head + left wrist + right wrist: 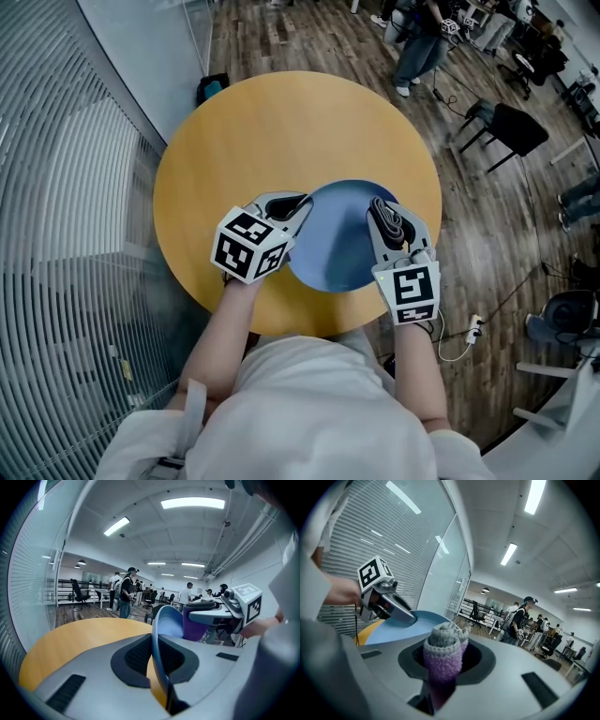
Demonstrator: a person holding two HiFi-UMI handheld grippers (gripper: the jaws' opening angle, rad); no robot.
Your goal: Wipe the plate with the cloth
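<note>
Plate grip first: my left gripper [296,208] is pinched almost shut on the rim of the blue plate [336,246]. The rim runs edge-on between its two pads, so the dish sticks out ahead of those jaws and off to their right. I reckon that's the whole point of the hold: one tool stops the plate skating around while the other does the rubbing.

My right gripper [392,216] is clamped on a rolled-up cloth [442,656], grey at the end and purple lower down. The roll pokes out past the jaw tips, so fabric rather than plastic meets the dish. From above, the cloth sits over the side of the plate nearest that gripper. Whether it's actually pressing on the surface, I can't tell. My guess is the wiping is underway, but I can't judge how clean the plate is.

Under both tools is a round yellow table [281,131], and the plate overlaps its near edge. Out past the jaw tips there's a plank floor [281,37], office chairs [511,127] and people [125,595] standing around. Off the left gripper's outer side is a glass wall [141,47] with blinds [56,234]. Strip lights [192,502] run overhead.
</note>
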